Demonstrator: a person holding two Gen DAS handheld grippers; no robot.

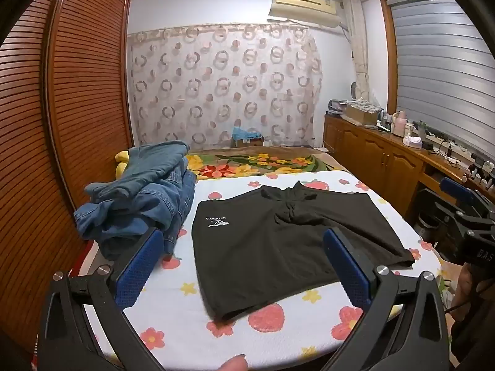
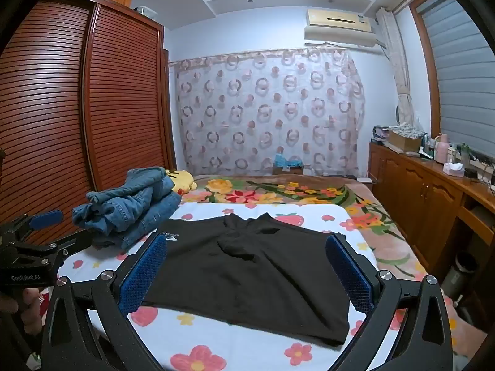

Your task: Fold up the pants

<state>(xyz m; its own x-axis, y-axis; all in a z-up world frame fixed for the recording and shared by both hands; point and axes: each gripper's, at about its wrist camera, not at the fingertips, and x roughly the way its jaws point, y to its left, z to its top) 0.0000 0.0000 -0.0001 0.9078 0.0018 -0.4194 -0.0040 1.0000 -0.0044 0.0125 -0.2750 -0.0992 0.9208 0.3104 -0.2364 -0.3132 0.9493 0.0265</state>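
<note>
Black pants beyond spread fingers

Black pants w/ white logo, spread flat on strawberry sheet, crotch bunched.

"GenRobot.AI" stands on the left gripper; the black pants carry an upside-down white logo.

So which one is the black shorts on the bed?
Find the bed's white sheet printed with strawberries and flowers. Flat in its middle lie the black fabric shorts, beside a heap of blue denim jeans. Only the shorts are black, spread out, with a small white logo.
</note>
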